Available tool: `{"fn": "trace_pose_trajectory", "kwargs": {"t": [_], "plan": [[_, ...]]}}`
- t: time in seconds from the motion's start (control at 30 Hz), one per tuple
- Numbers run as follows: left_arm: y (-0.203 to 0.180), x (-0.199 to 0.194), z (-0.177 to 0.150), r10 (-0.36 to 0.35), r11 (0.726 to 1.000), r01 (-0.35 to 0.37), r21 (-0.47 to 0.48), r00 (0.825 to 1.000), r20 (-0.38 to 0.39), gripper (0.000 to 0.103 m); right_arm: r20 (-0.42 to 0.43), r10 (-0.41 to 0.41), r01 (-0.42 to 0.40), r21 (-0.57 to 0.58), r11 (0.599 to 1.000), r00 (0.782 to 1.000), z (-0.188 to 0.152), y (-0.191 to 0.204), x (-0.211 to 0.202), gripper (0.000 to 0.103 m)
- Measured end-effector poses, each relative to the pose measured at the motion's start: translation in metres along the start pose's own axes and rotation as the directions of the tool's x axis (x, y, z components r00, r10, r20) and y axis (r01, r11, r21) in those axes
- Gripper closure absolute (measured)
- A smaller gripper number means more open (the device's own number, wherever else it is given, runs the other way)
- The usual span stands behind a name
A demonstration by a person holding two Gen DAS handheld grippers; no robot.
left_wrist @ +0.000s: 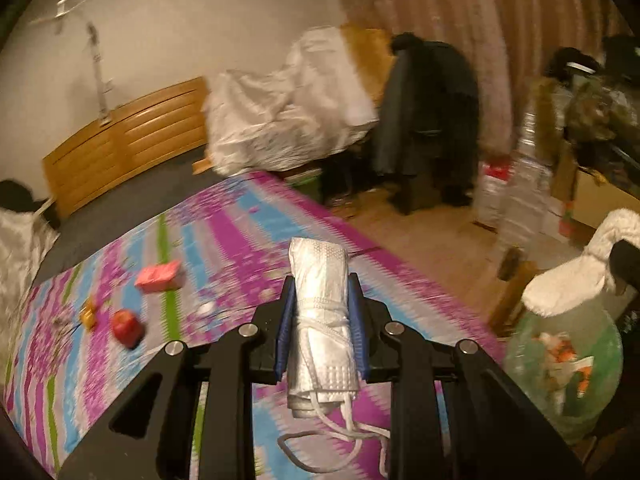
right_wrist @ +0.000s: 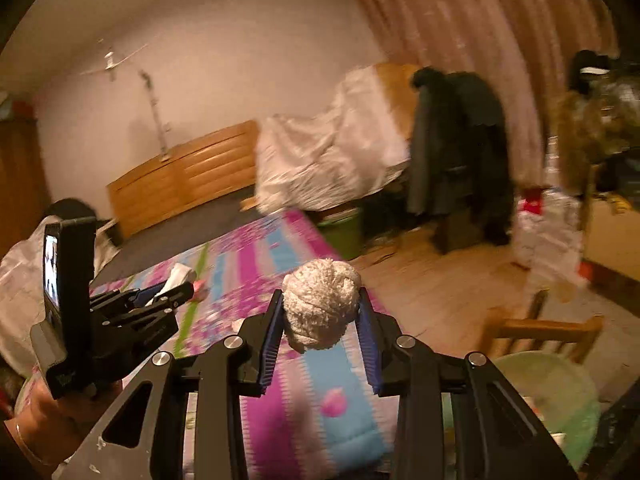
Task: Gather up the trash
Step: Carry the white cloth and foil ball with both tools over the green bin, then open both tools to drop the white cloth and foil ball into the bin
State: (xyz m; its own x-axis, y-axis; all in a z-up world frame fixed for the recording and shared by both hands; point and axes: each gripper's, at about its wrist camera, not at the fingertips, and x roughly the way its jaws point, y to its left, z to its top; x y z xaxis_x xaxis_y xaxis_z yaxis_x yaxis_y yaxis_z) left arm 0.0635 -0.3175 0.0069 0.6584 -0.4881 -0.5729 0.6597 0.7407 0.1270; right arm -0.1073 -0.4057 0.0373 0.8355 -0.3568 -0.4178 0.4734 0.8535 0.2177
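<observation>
Two grippers are in play, each clamped on one piece of trash. The left gripper [left_wrist: 320,320] holds one rolled silvery-white wrapper [left_wrist: 322,320] between its two blue pads [left_wrist: 282,336], upright, with white strings trailing from the roll's near end. The right gripper [right_wrist: 320,320] pinches one fuzzy white wad [right_wrist: 320,304] between its pads, the ball standing above the fingertips. In the right wrist view the left gripper [right_wrist: 170,296] shows at the left, with its white load poking out beyond the tips.

On the patterned bedspread [left_wrist: 248,232] lie four loose things, all at the left and well apart from the held roll: one red apple [left_wrist: 127,327], one pink packet [left_wrist: 159,276], one small orange-yellow item [left_wrist: 89,314] just beside the apple, and one small white scrap [left_wrist: 205,308], too blurred to name.

One green translucent trash bag [left_wrist: 564,368] stands open off the bed's right edge, near, with scraps inside; a wooden stool [right_wrist: 540,326] is just beyond it. The bedspread's right edge runs diagonally from near right to far centre. Beyond it the wood floor [left_wrist: 432,240] lies bare up to one chair draped with a dark coat [left_wrist: 428,116] and a white-covered heap [left_wrist: 288,108] at the far side. One clear plastic bottle [left_wrist: 524,184] stands at the far right.
</observation>
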Motion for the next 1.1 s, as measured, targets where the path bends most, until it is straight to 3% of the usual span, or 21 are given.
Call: {"fn": "trace_pose_trajectory", "kwargs": {"t": [0.17, 0.3, 0.43, 0.67, 0.87, 1.1], "plan": [[-0.064, 0.007, 0.012, -0.104, 0.991, 0.104, 0.078, 0.995, 0.001, 0.079, 0.026, -0.155, 0.154, 0.036, 0.987, 0.988, 0.002, -0.07, -0.043, 0.066], [-0.115, 0.014, 0.015, -0.191, 0.972, 0.192, 0.136, 0.981, -0.02, 0.079, 0.011, -0.283, 0.282, 0.053, 0.958, 0.959, -0.004, -0.121, -0.062, 0.066], [-0.152, 0.017, 0.015, -0.254, 0.949, 0.257, 0.186, 0.966, -0.037, 0.079, -0.01, -0.362, 0.362, 0.048, 0.931, 0.932, -0.013, -0.148, -0.069, 0.066], [-0.206, 0.022, 0.005, -0.295, 0.91, 0.306, 0.278, 0.952, -0.084, 0.079, -0.028, -0.452, 0.453, 0.028, 0.891, 0.891, -0.024, -0.176, -0.069, 0.066], [-0.227, 0.026, -0.004, -0.299, 0.889, 0.32, 0.327, 0.947, -0.113, 0.079, -0.06, -0.513, 0.512, -0.032, 0.858, 0.856, -0.031, -0.183, -0.066, 0.066], [-0.237, 0.031, -0.013, -0.323, 0.868, 0.359, 0.342, 0.933, -0.158, 0.079, -0.122, -0.5, 0.498, -0.048, 0.866, 0.857, -0.039, -0.188, -0.061, 0.066]]}}
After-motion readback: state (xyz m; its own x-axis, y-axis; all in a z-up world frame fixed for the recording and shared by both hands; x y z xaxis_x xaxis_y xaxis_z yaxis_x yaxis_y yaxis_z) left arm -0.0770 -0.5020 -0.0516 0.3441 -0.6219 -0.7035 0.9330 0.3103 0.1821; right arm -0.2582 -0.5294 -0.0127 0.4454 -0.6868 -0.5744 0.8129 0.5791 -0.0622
